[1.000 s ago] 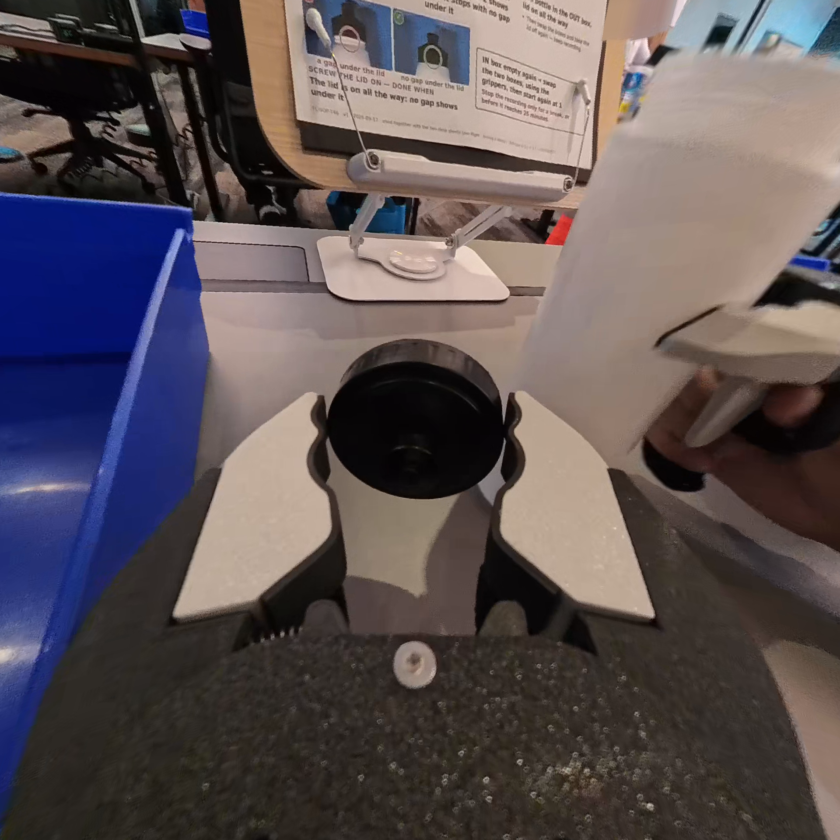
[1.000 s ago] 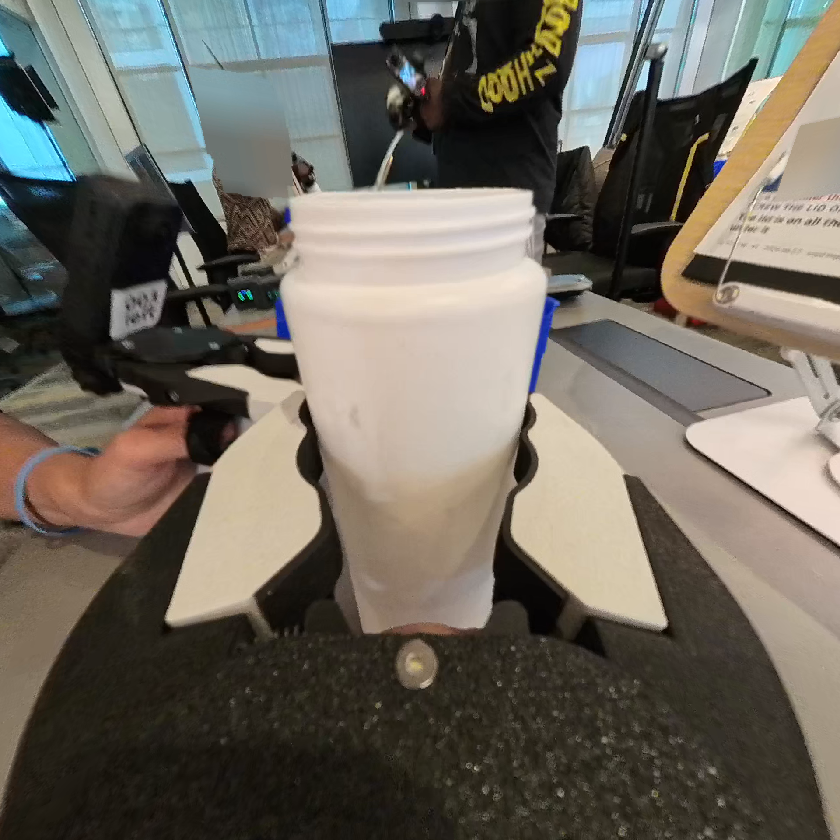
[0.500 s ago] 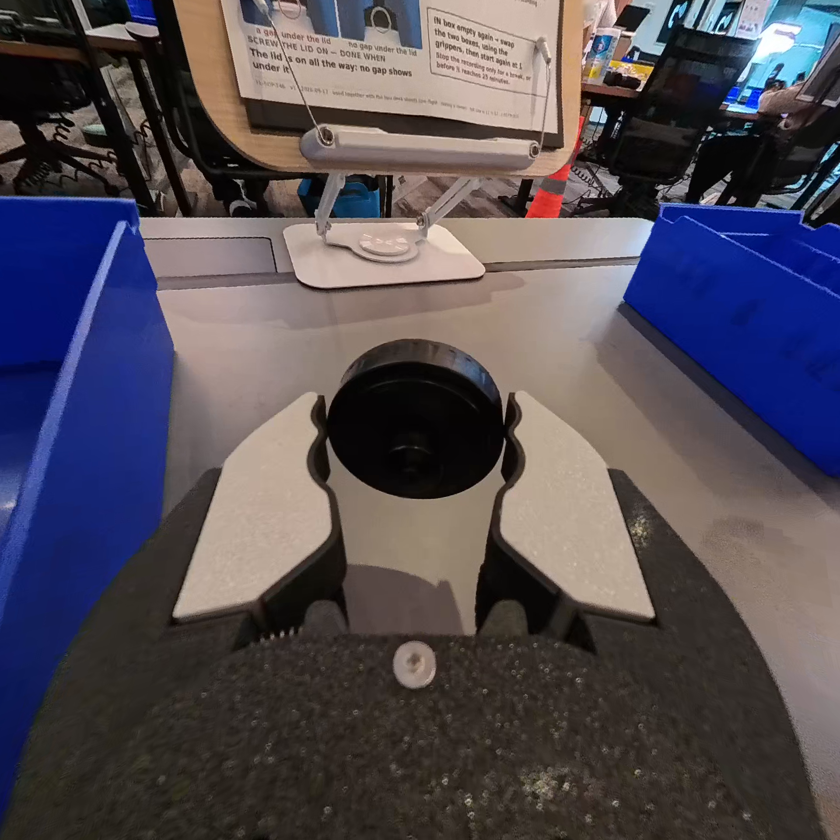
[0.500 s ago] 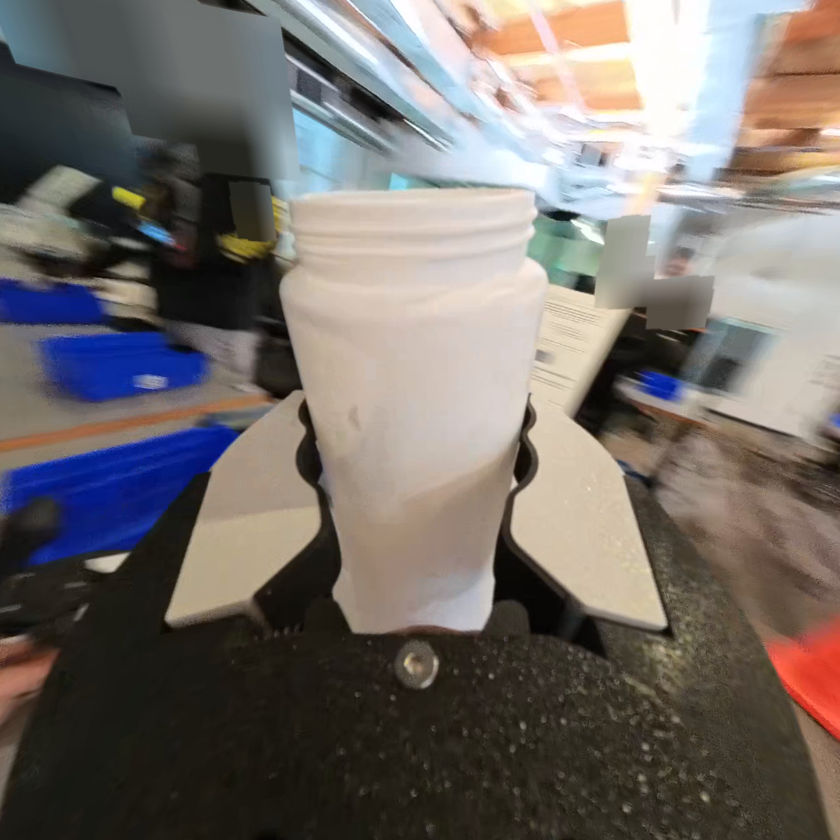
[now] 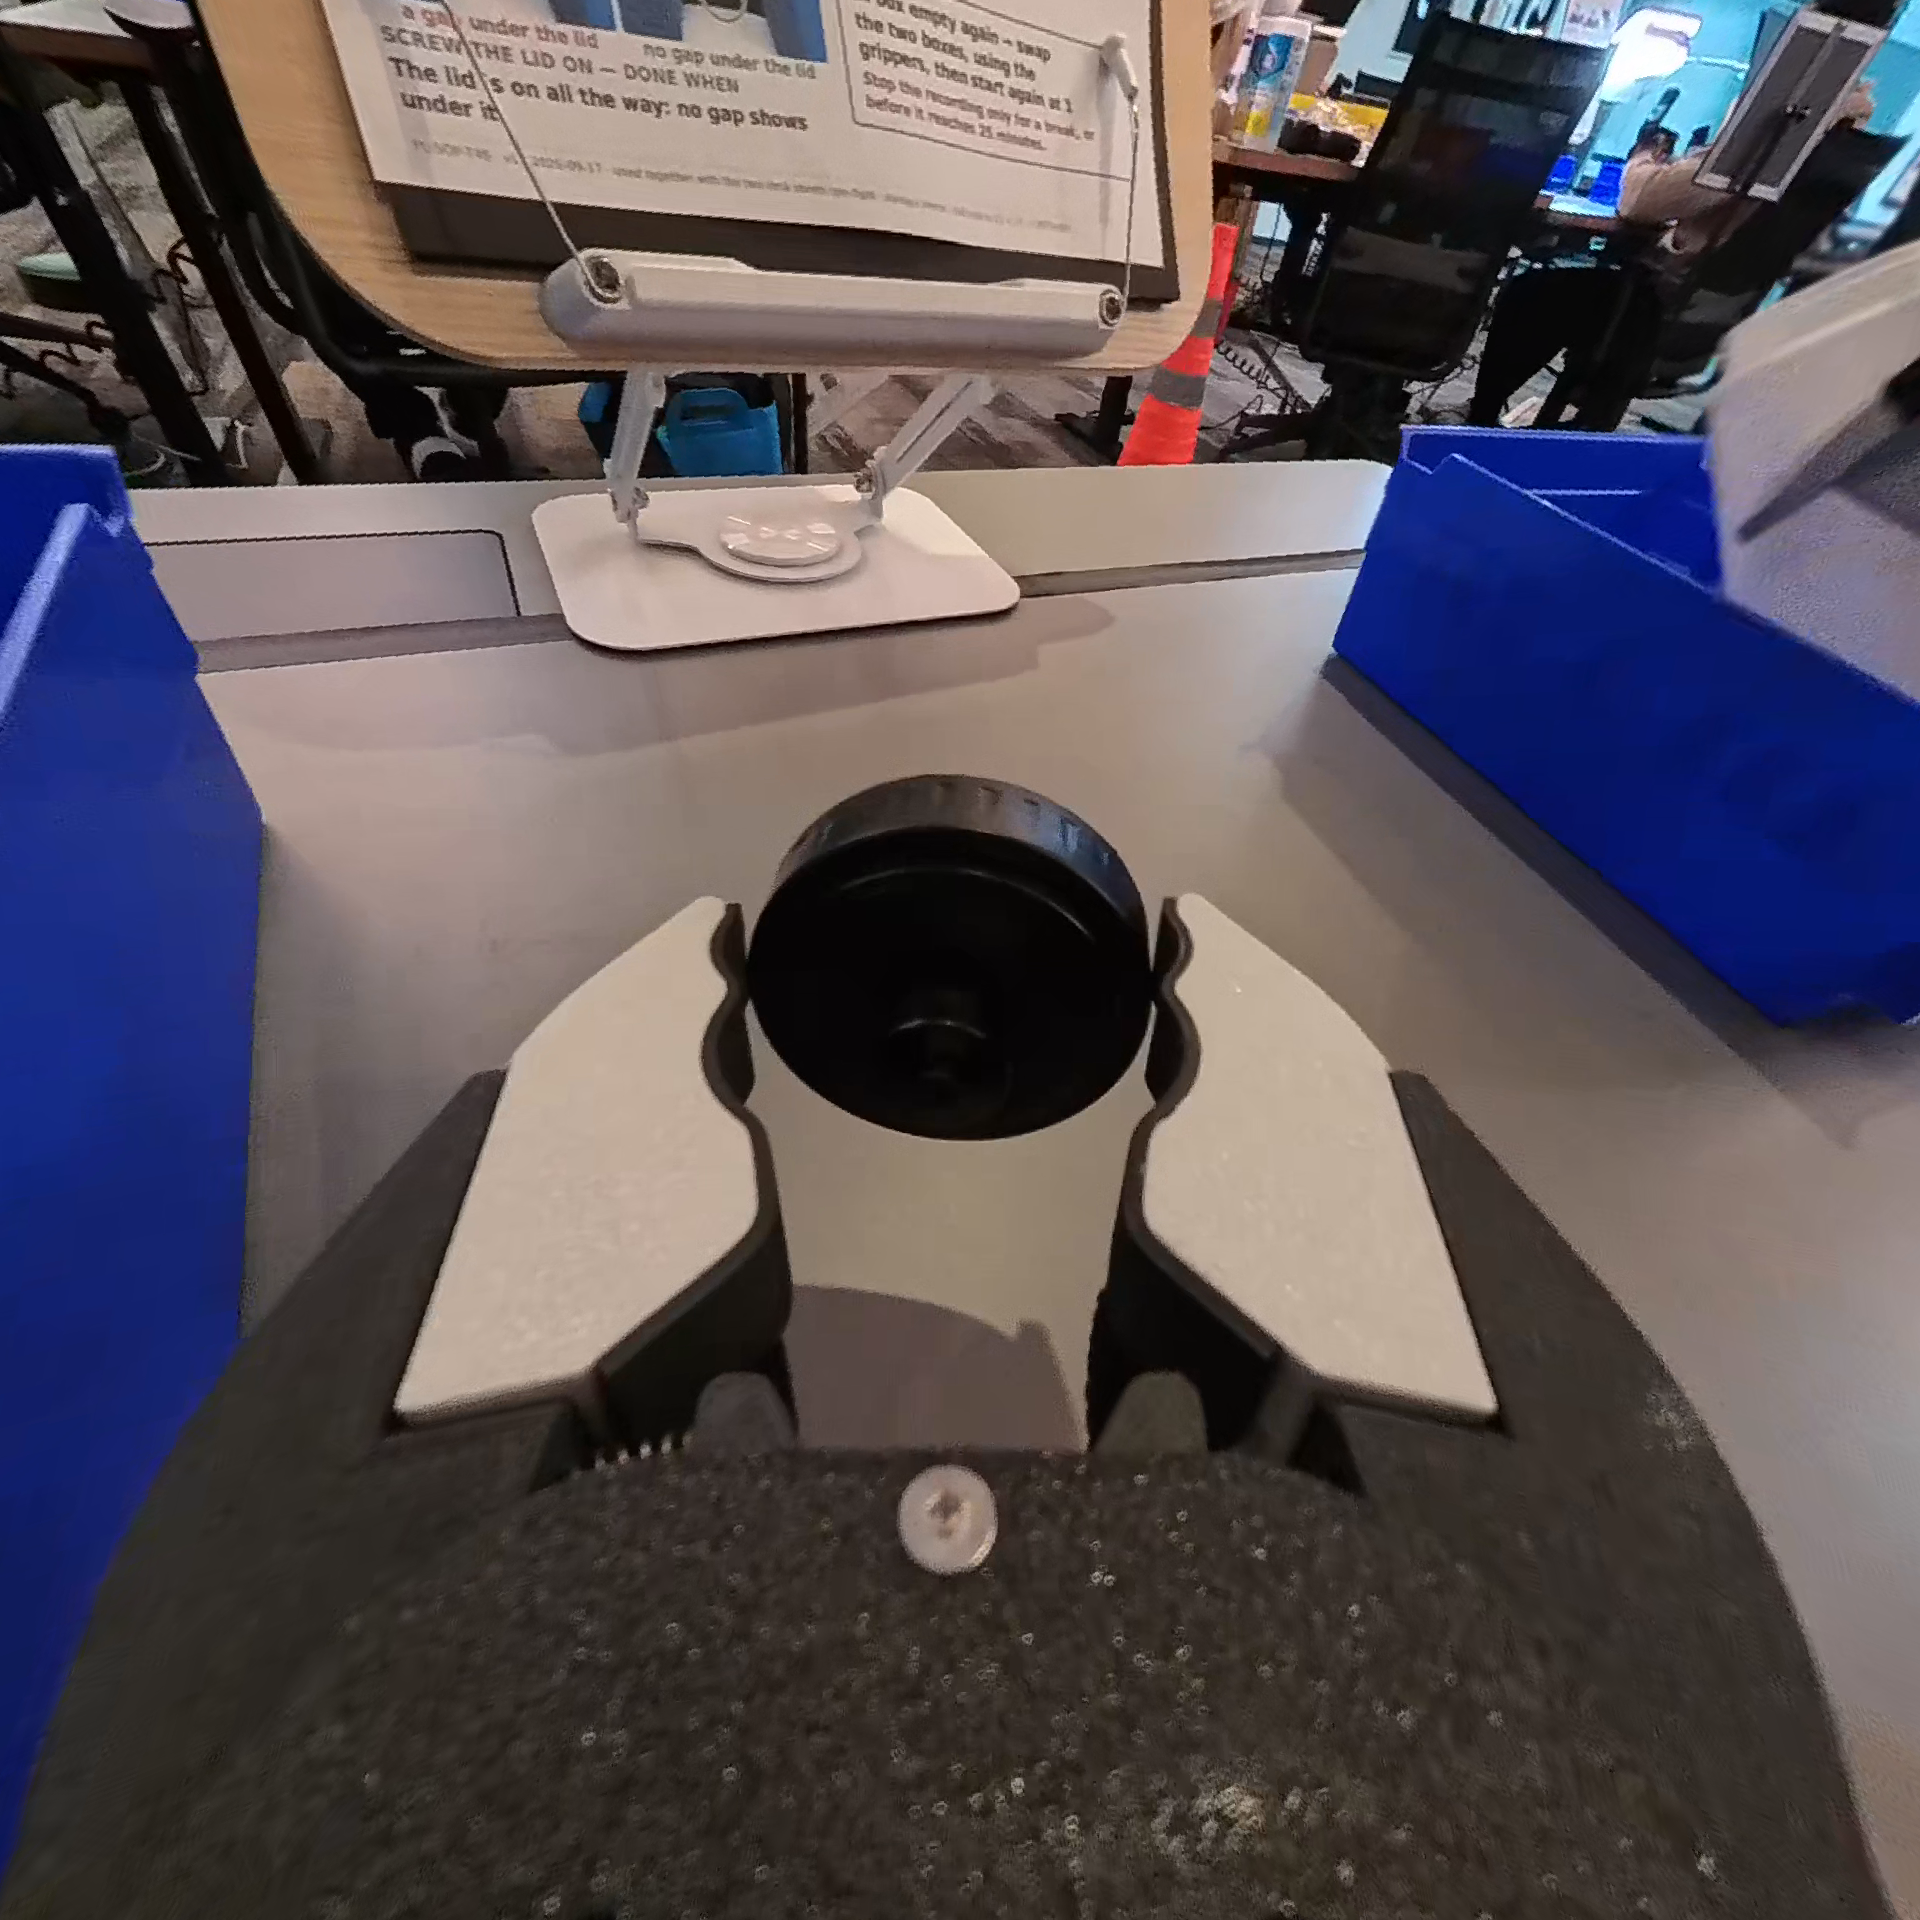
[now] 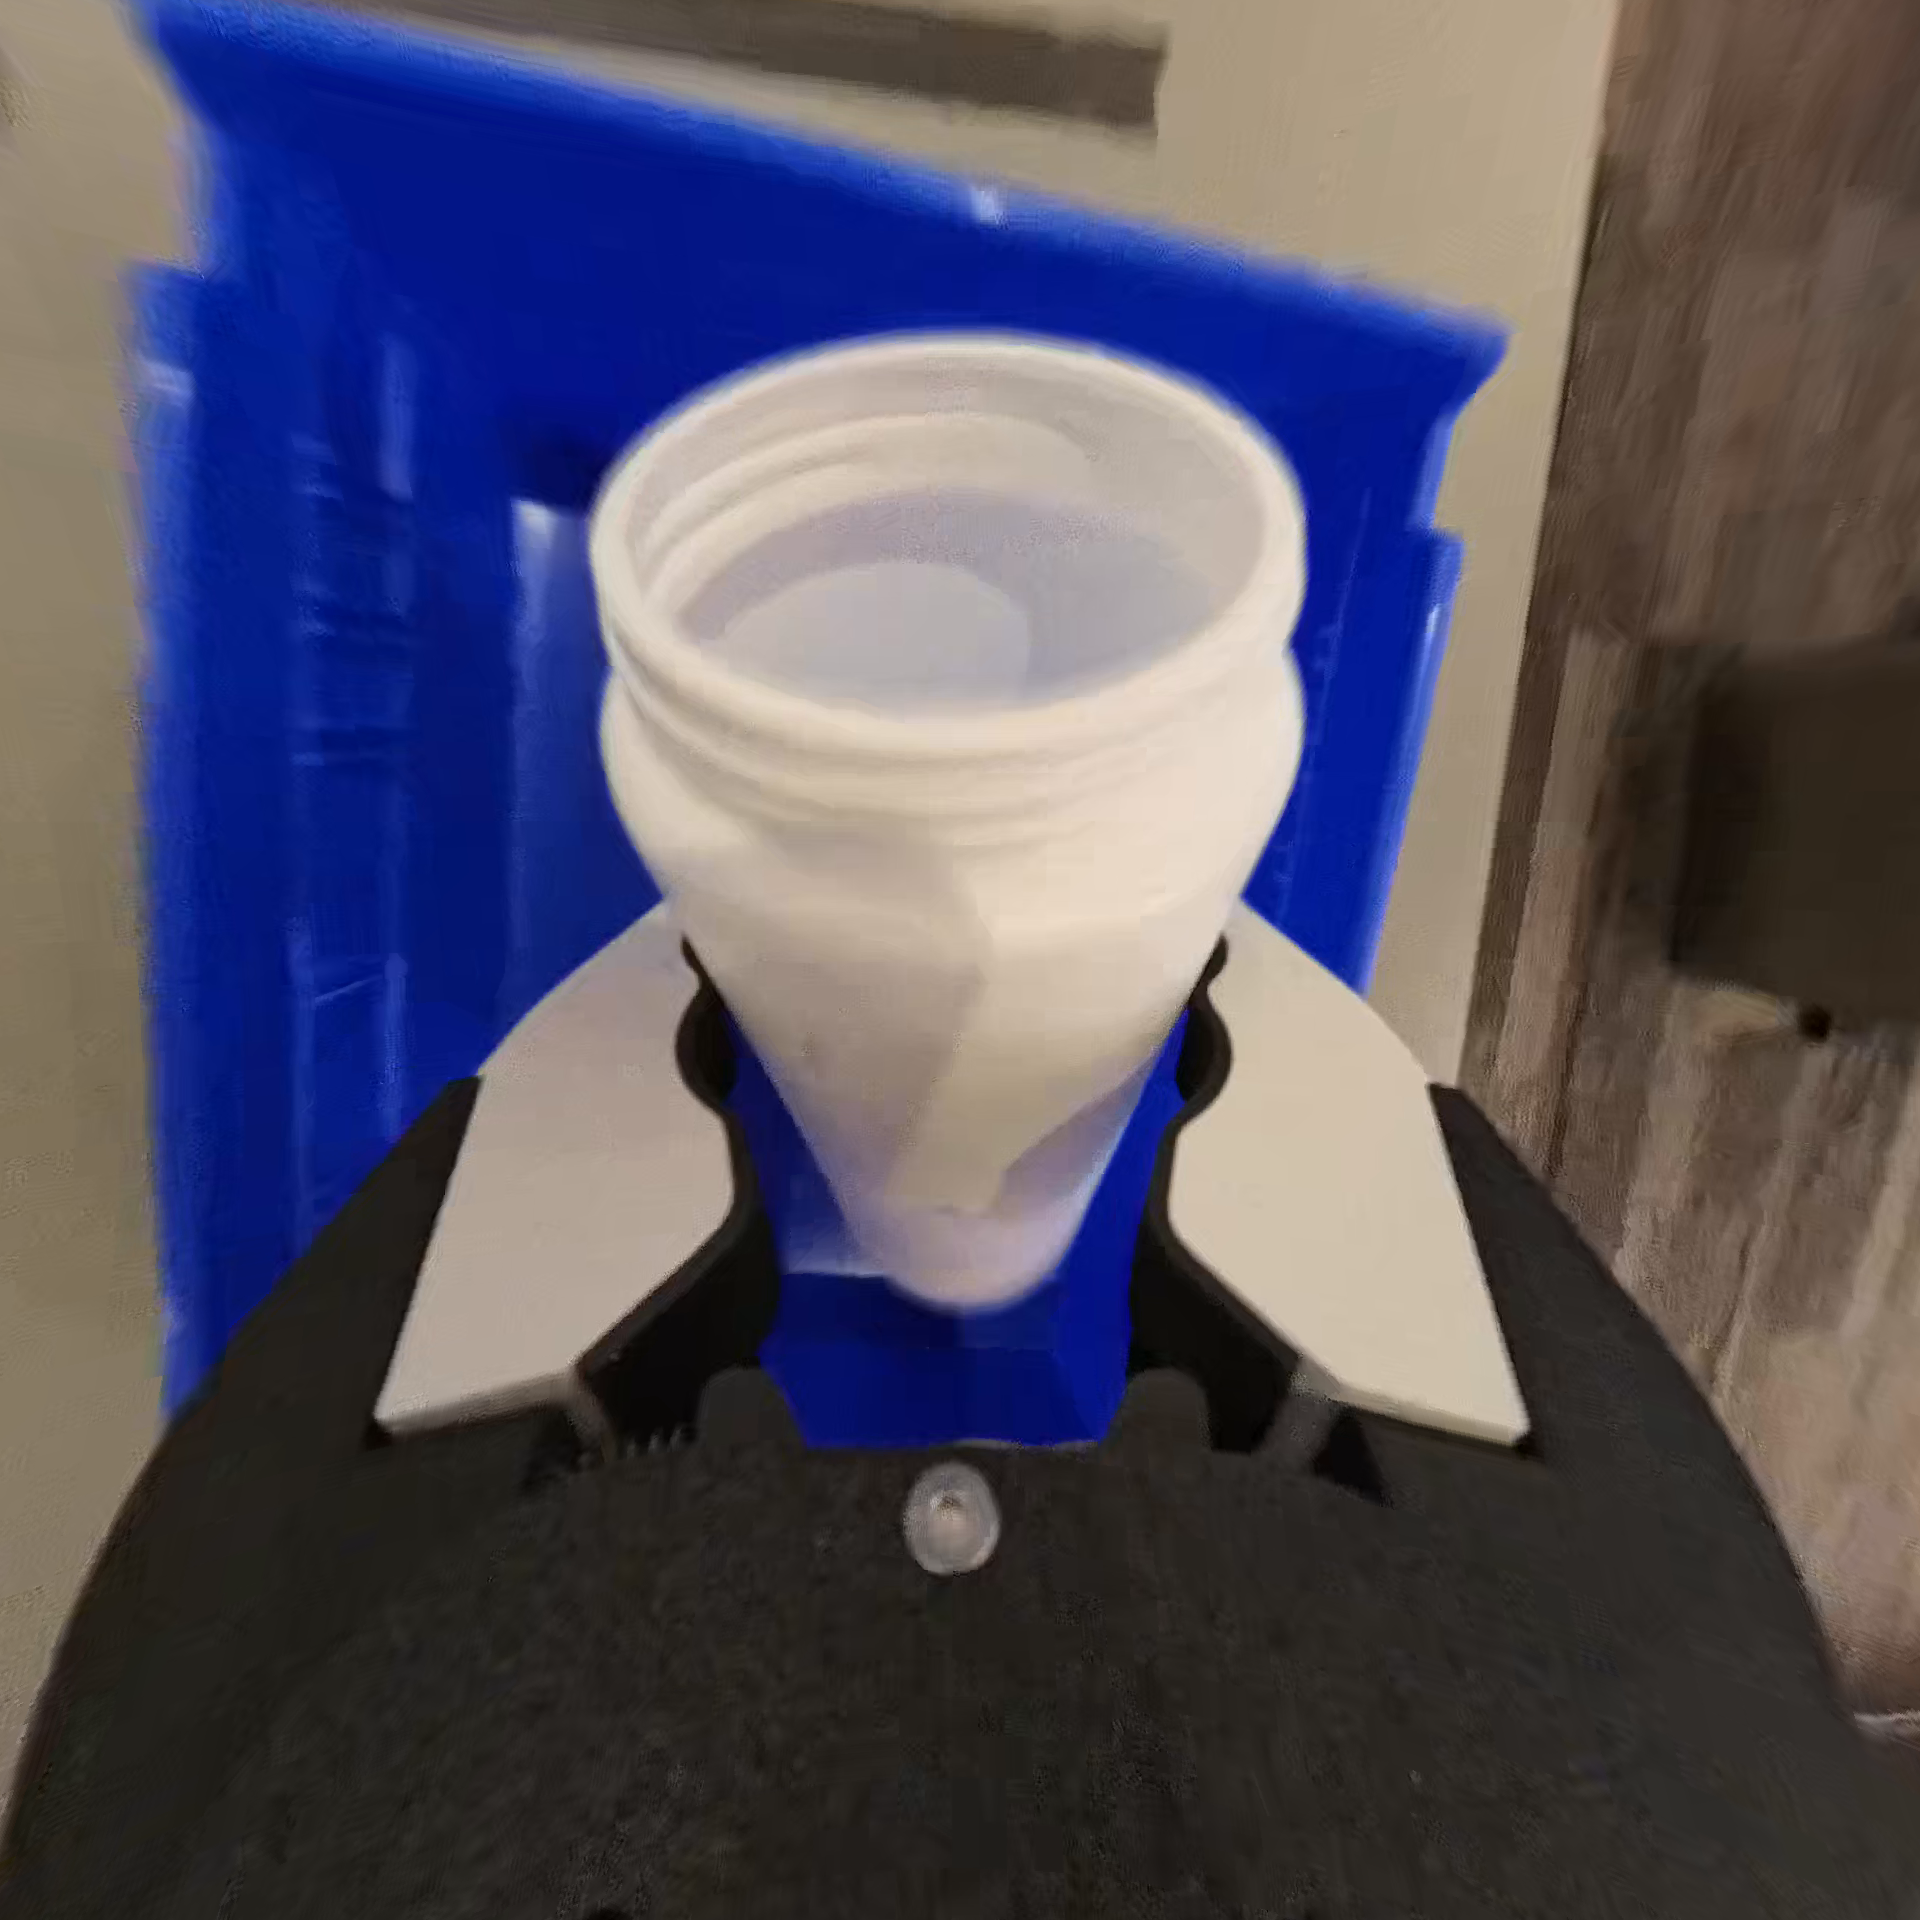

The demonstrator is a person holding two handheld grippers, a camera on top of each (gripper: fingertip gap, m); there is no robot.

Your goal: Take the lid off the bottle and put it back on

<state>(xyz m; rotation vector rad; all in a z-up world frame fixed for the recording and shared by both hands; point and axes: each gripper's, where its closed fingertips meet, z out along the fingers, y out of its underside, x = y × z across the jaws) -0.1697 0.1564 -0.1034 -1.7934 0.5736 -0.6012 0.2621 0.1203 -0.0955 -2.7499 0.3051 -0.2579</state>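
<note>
Lid off. Left gripper point(image 5: 948, 961) clamps the black lid point(image 5: 945, 956) by its rim, both pads pressing, held on edge above the grey table point(image 5: 1195, 748). Right gripper point(image 6: 951, 1023) holds the white bottle point(image 6: 951, 790) over a blue bin point(image 6: 416, 623); view blurred, and blue shows between bottle and fingers lower down, so the hold looks shallow. Judgement: bring the bottle's mouth to face the lid squarely, steady it, seat the lid flat on the threads, then turn without cross-threading.
</note>
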